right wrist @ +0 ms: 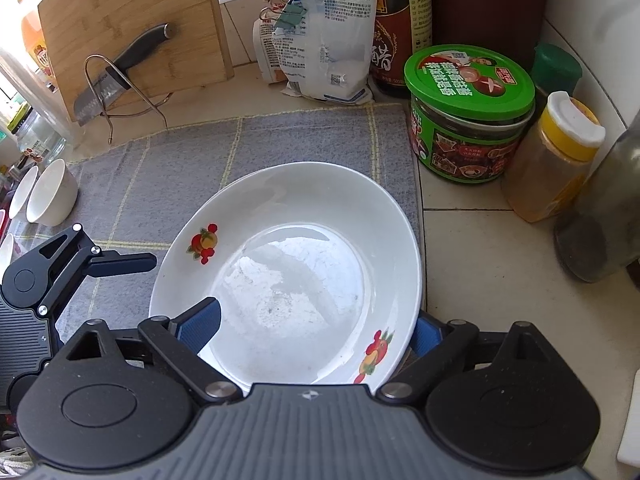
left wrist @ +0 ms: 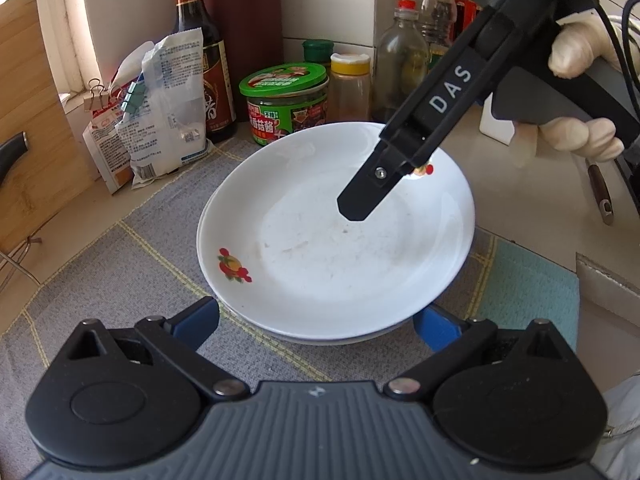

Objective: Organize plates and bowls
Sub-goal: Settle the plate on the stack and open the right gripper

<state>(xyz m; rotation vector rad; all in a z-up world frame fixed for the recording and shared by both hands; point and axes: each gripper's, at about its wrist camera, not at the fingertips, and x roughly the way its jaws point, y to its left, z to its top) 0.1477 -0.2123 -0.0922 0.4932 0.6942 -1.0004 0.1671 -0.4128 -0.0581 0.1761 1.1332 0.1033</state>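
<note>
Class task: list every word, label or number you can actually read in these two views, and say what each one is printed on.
"DAS": white letters on the right gripper's finger.
Green-lidded jar: Chinese print on lid and label, too distorted to quote.
Dark sauce bottle: Chinese label, blurred.
White bag: fine print, too small to read.
Plate: fruit pictures only, no text.

My right claw (left wrist: 360, 210) bears white letters "DAS" along its arm, green-lidded jar (left wrist: 286, 102) label in Chinese characters, too small to read.
</note>
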